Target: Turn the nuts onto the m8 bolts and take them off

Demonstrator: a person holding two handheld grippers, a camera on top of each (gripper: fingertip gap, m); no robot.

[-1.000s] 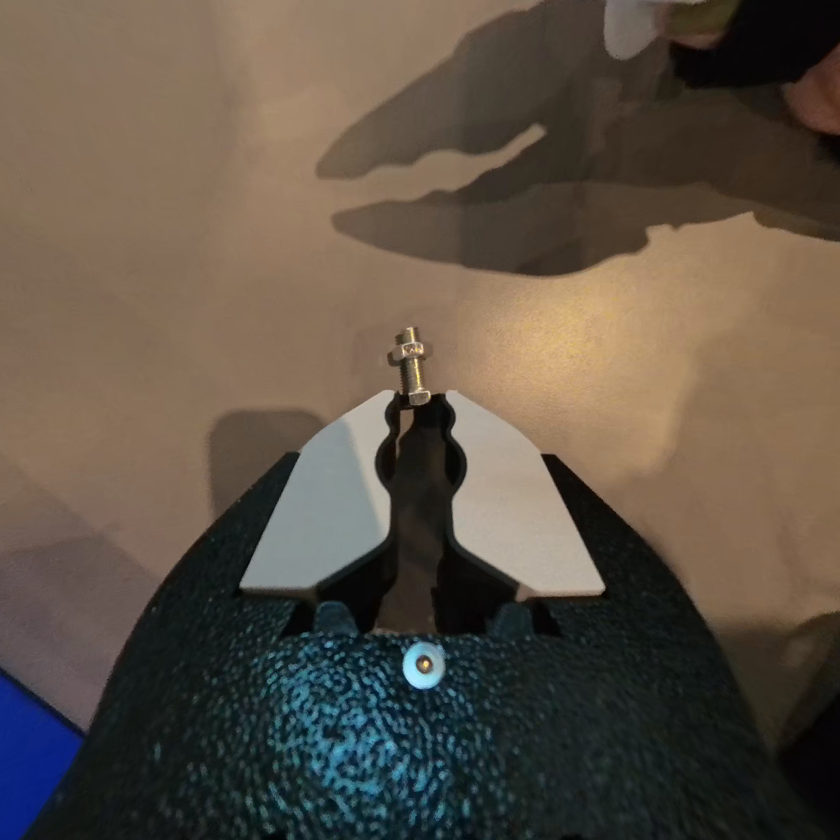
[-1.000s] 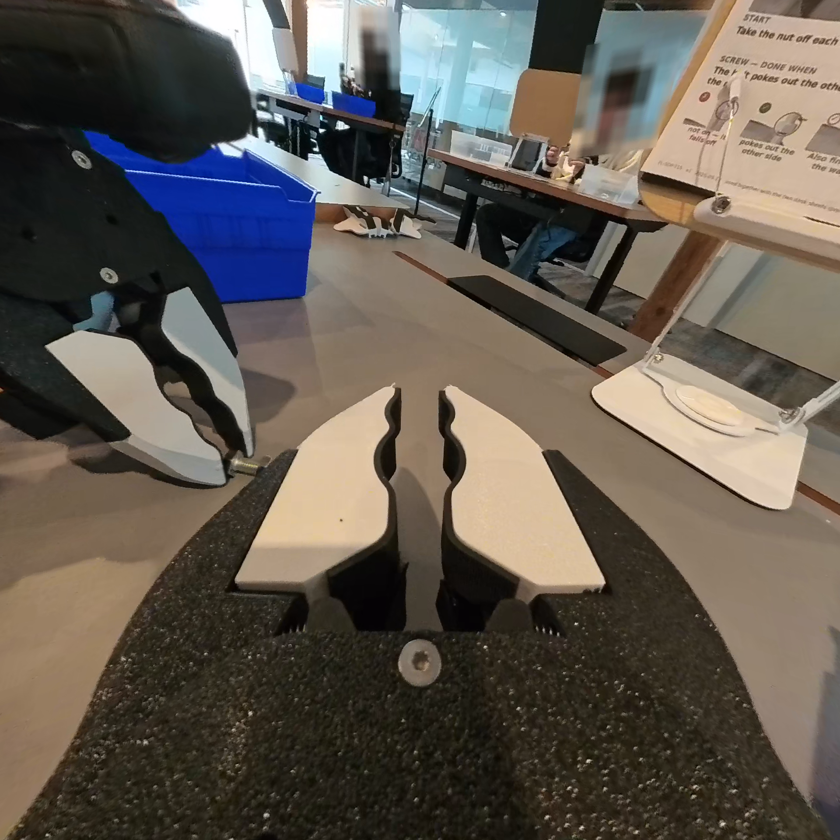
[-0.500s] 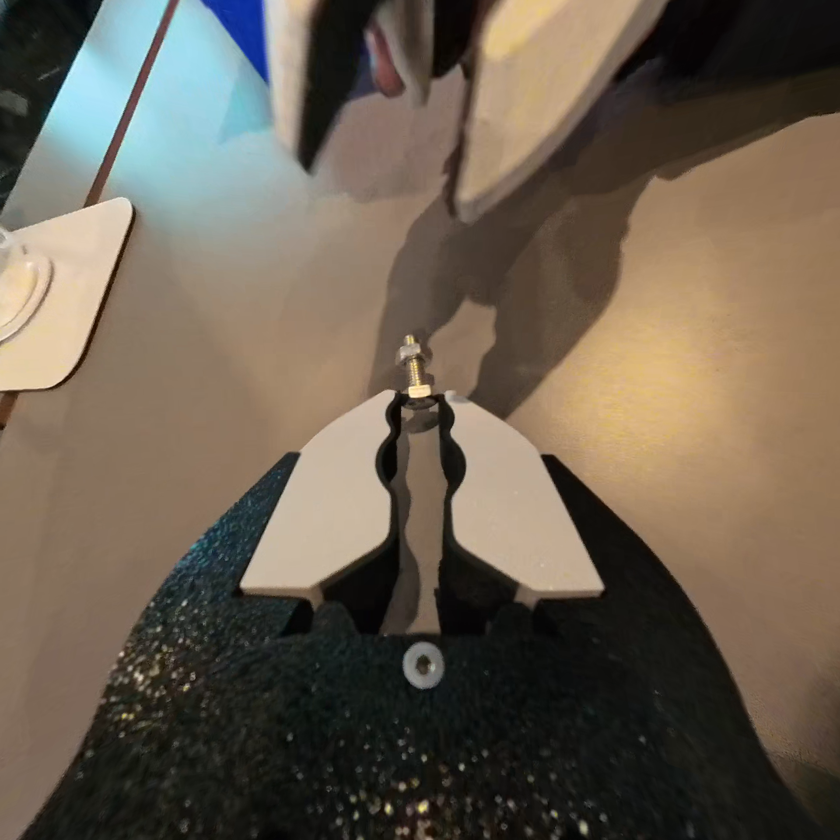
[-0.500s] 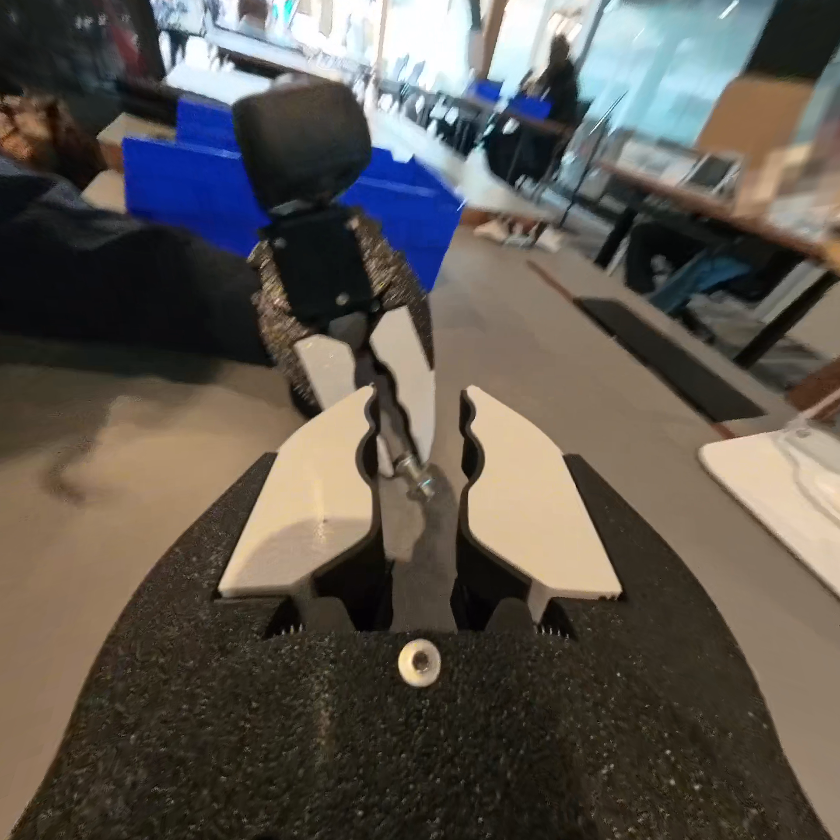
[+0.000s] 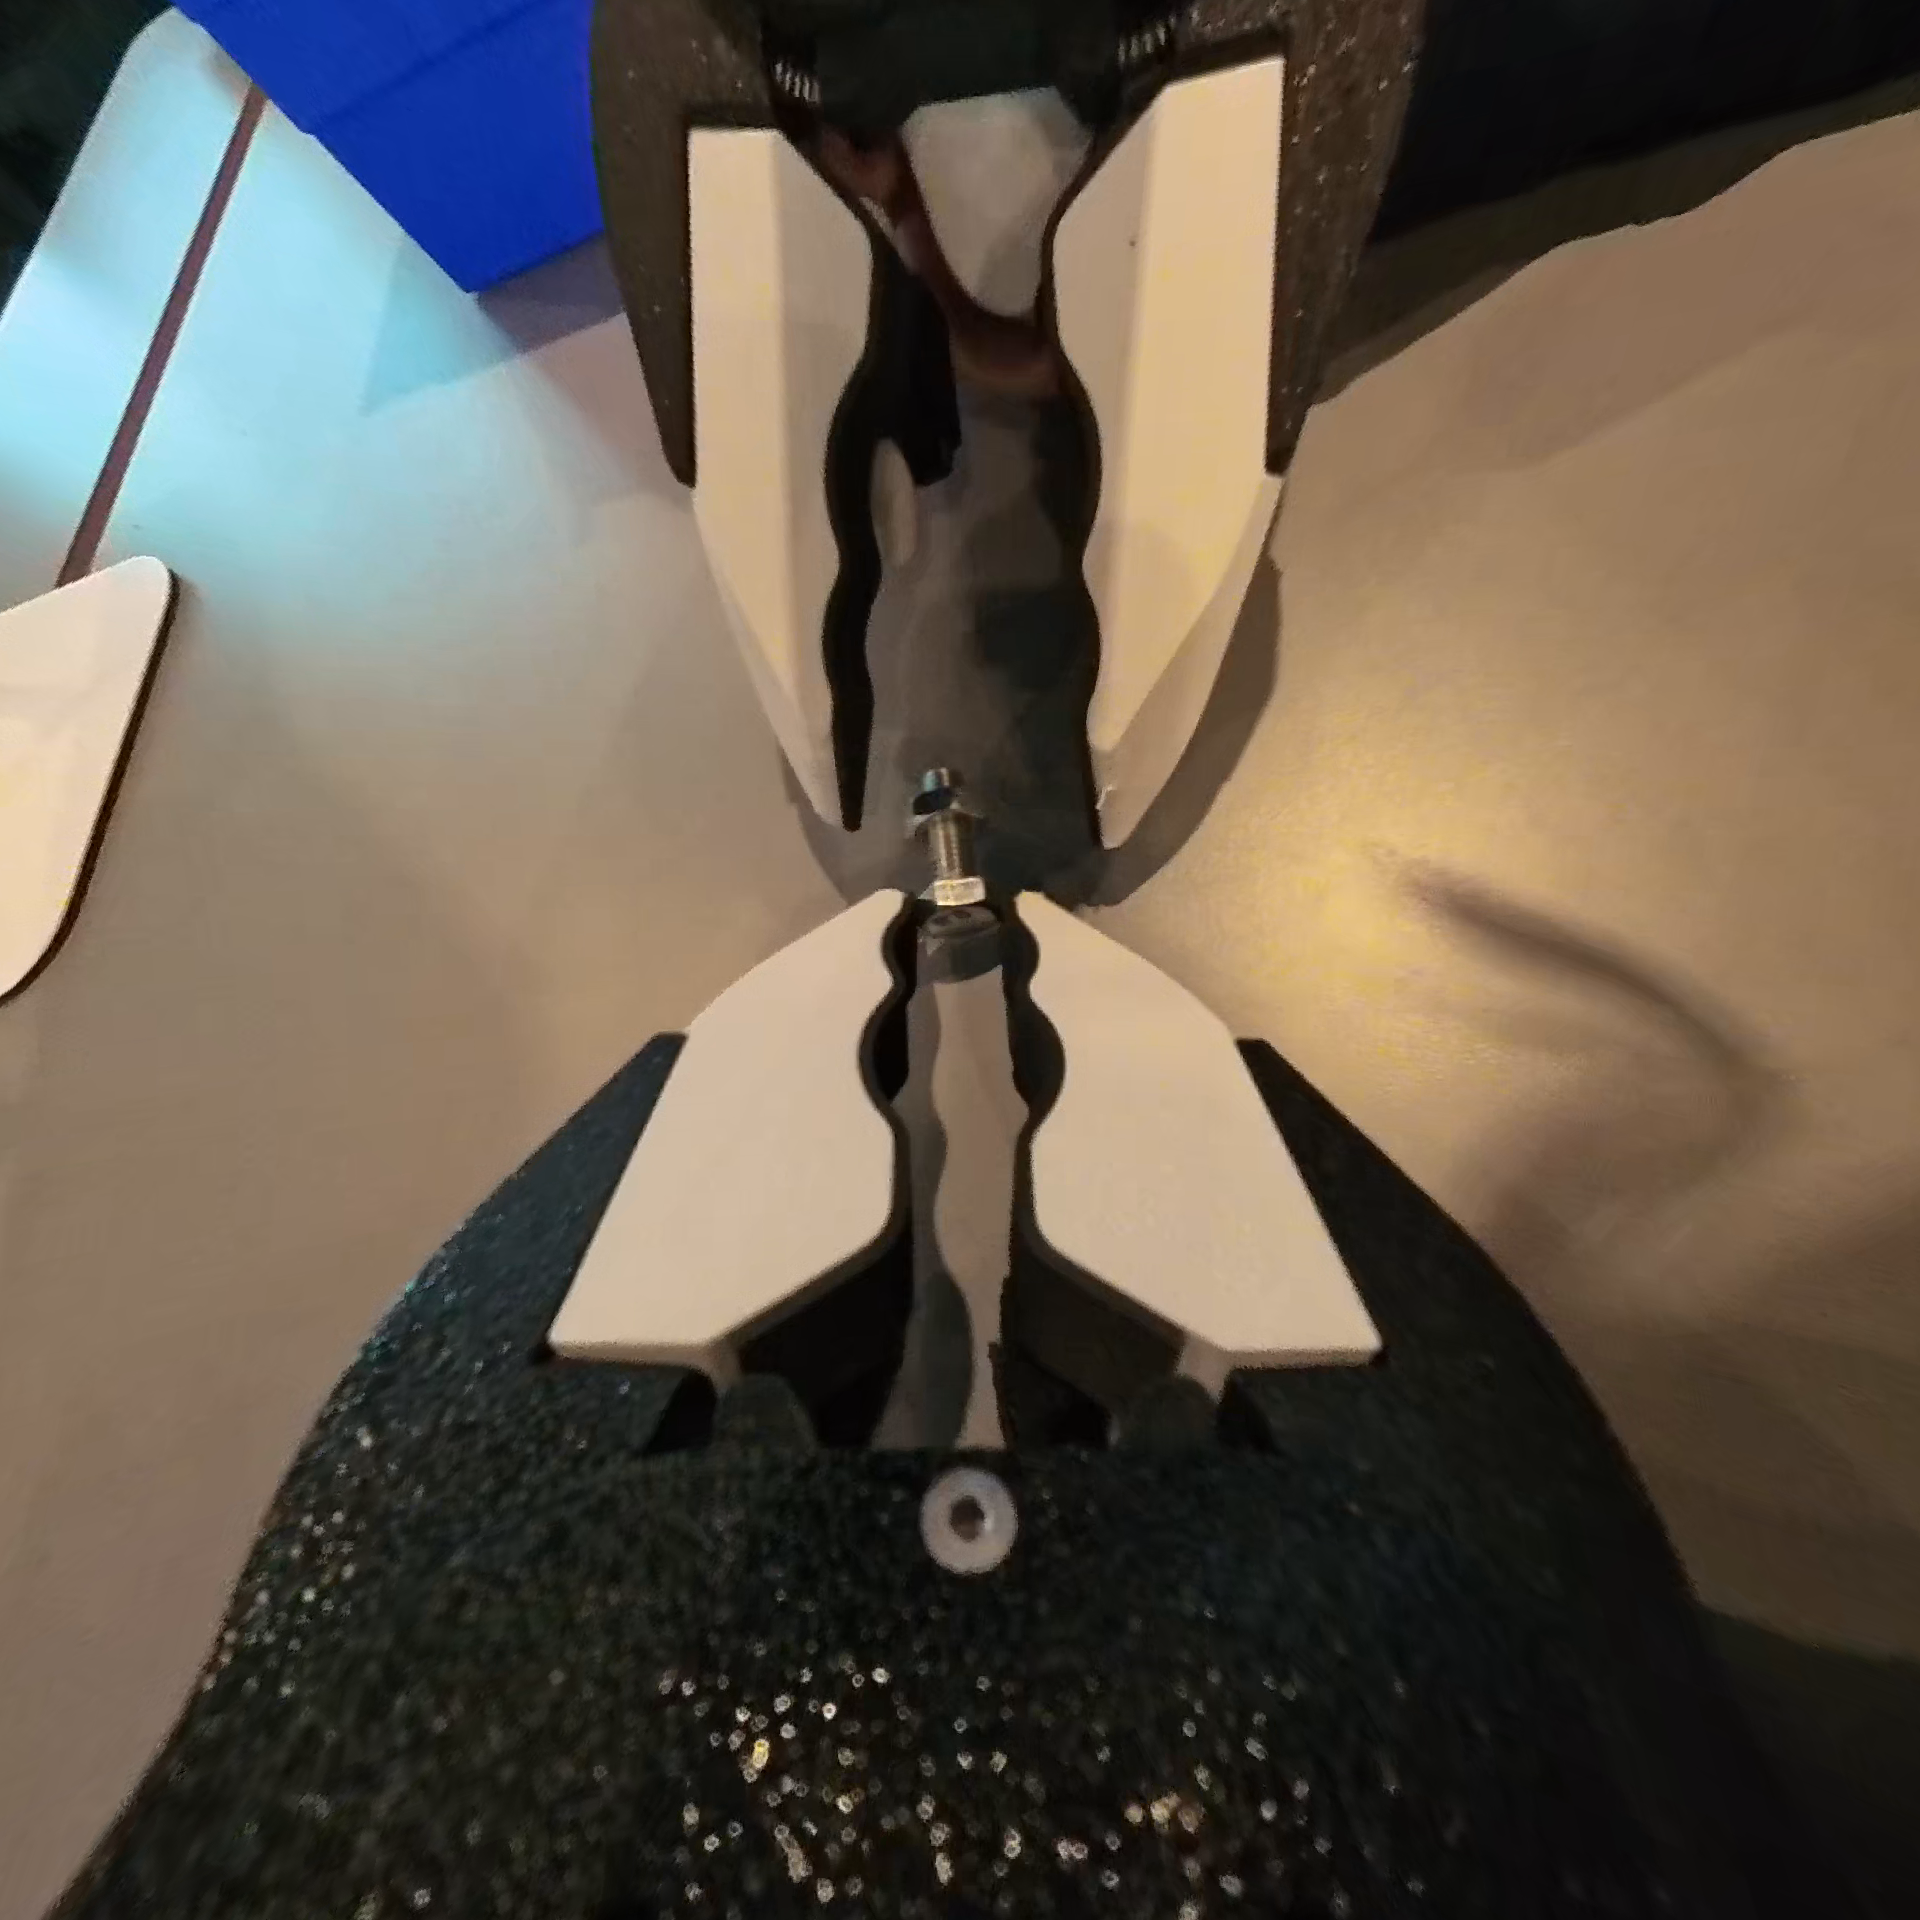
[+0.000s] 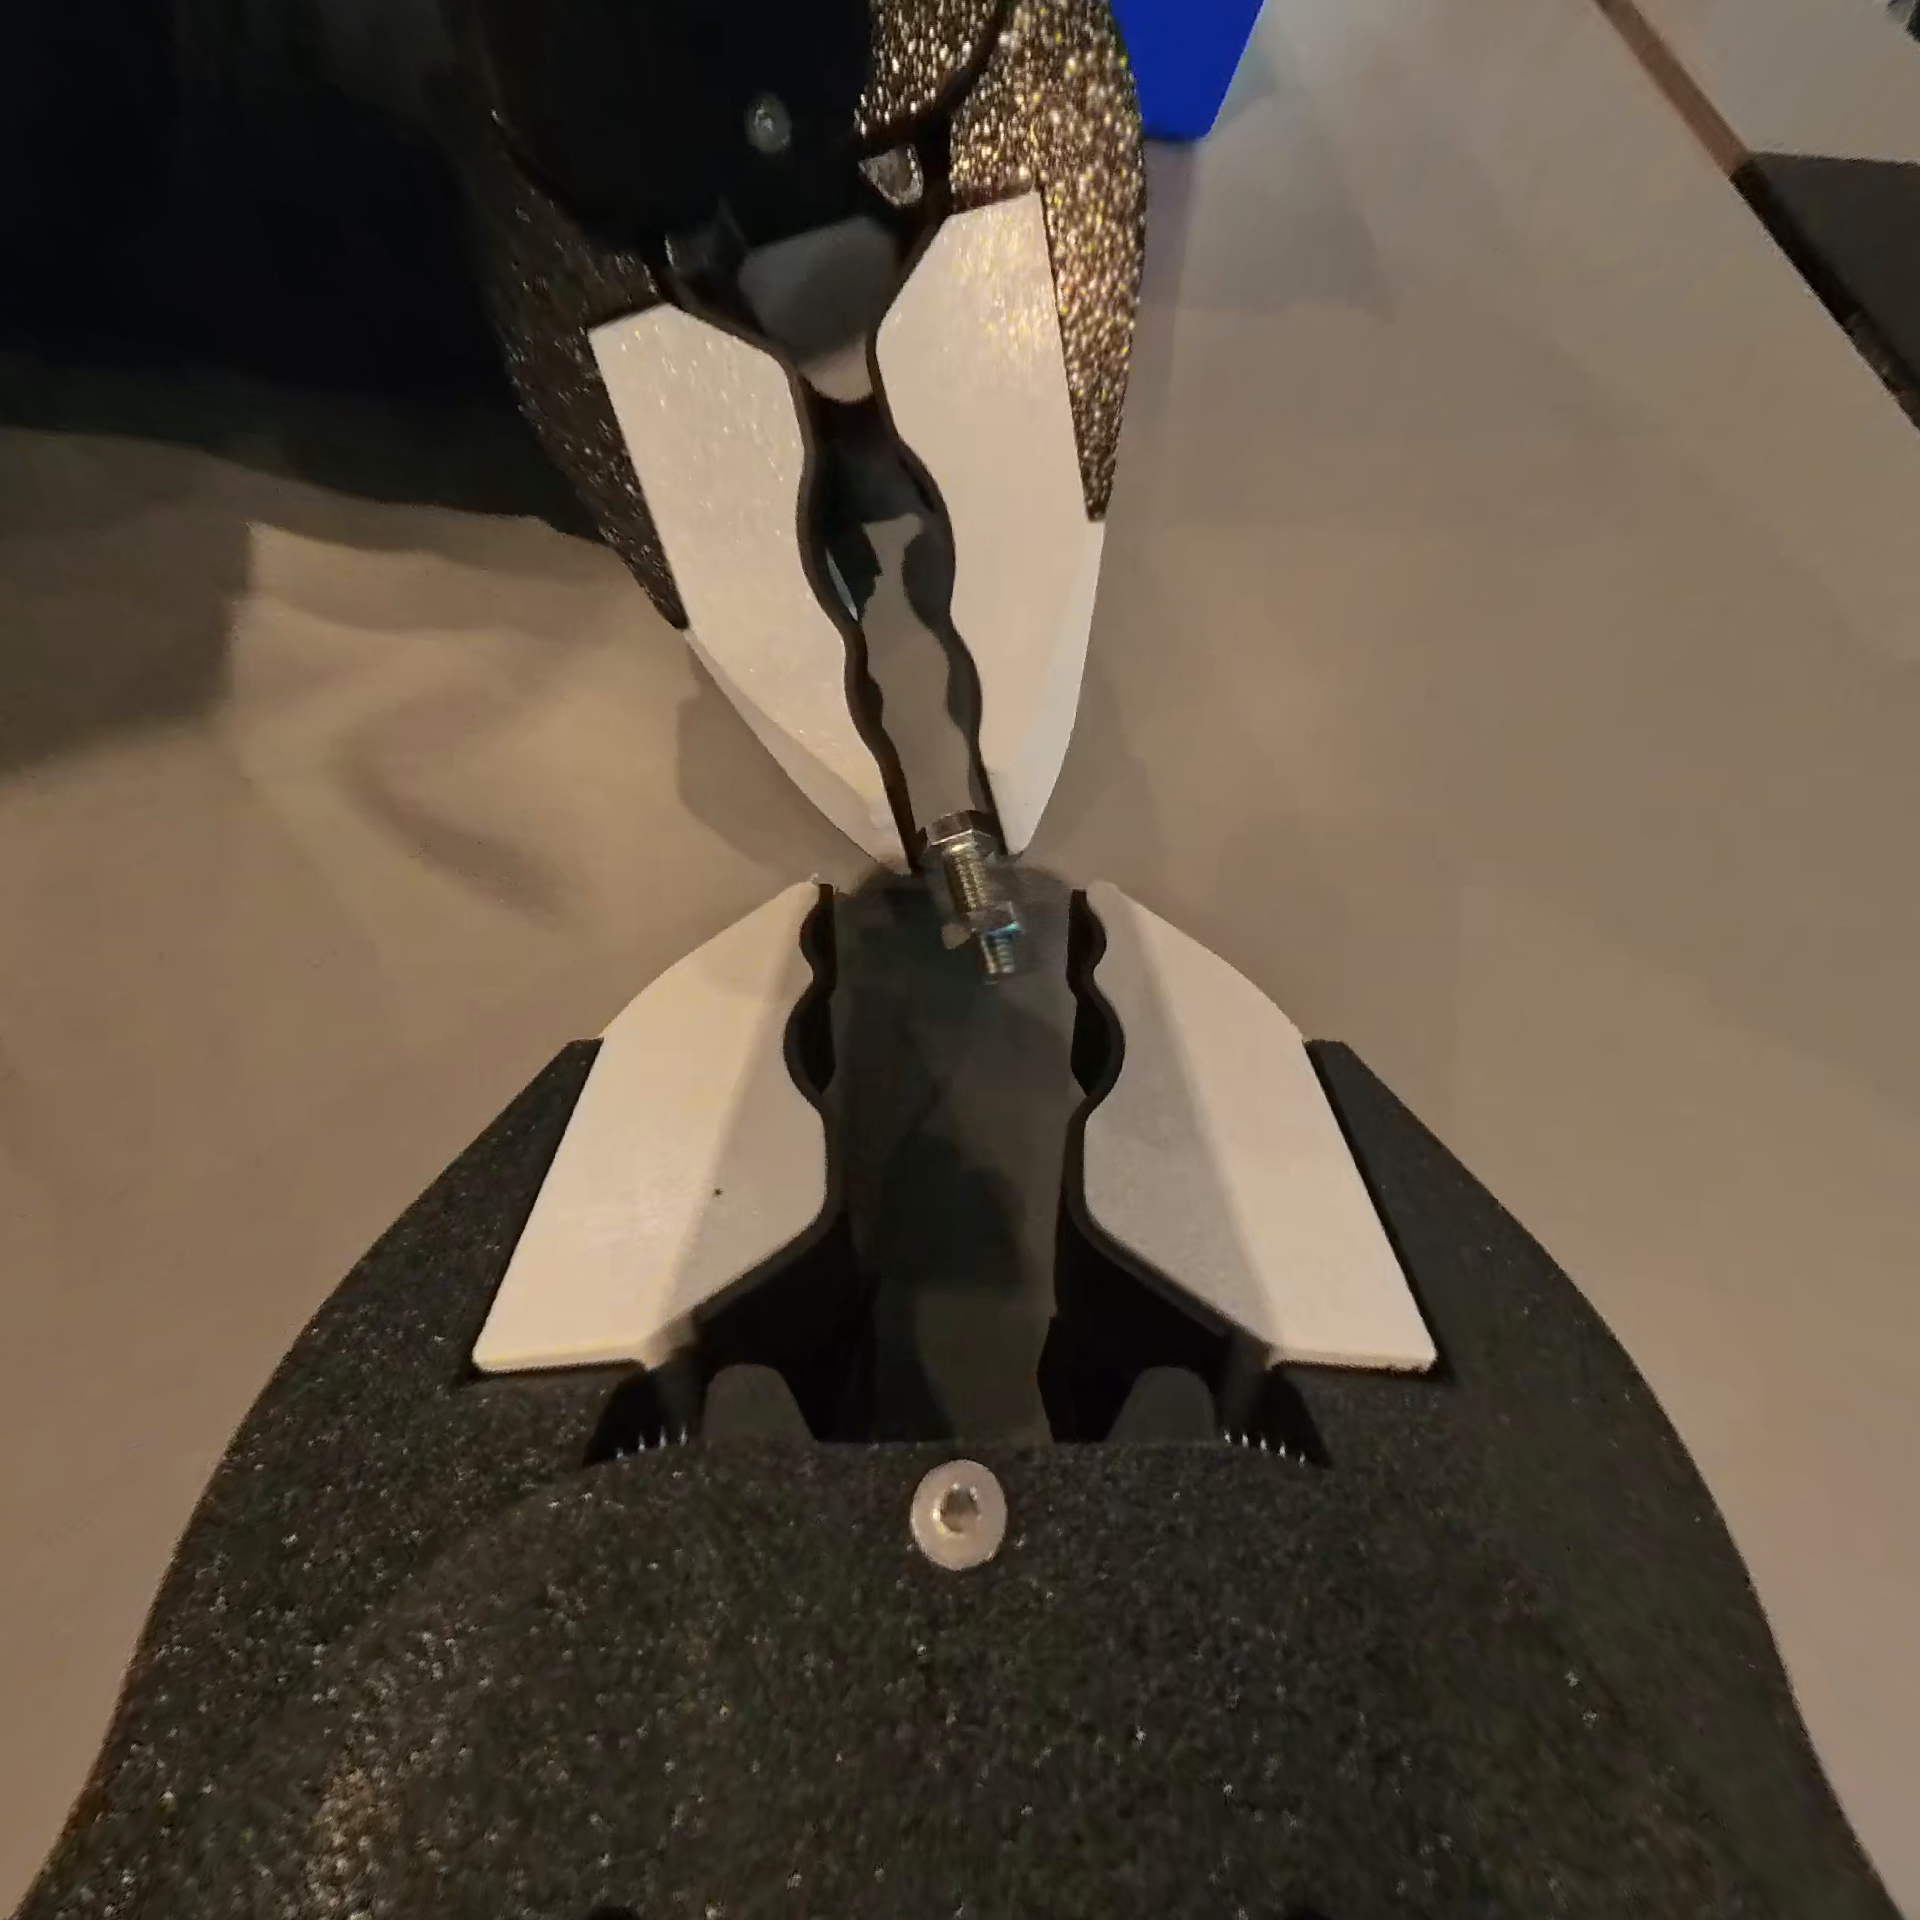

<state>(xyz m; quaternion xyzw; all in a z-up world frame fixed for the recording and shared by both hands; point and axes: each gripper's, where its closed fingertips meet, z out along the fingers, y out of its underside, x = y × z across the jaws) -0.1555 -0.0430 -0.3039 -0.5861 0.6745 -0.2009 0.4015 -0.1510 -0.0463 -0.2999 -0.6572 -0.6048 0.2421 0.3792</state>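
A silver M8 bolt (image 5: 943,852) with a nut (image 5: 932,805) near its free end sticks out of my left gripper (image 5: 958,899), which is shut on the bolt's hex head. My right gripper (image 5: 971,826) faces it head-on and is open, with a fingertip on either side of the nut and a gap on both sides. In the right wrist view the bolt (image 6: 964,878) points at me from the left gripper (image 6: 948,842). The nut (image 6: 982,925) sits between my right gripper's (image 6: 956,894) spread pads, which do not touch it. Both grippers hover above the grey table (image 6: 1455,727).
A blue bin (image 5: 416,135) stands at the far side of the table; it also shows in the right wrist view (image 6: 1184,62). A white stand base (image 5: 62,748) lies at the left. A dark mat (image 6: 1849,239) lies at the right edge. My two grippers' fingertips are within a few centimetres of each other.
My right gripper swung from off to the side to face the left gripper and closed in, its jaws wider, until they flank the nut. The left gripper turned and kept its hold on the bolt.
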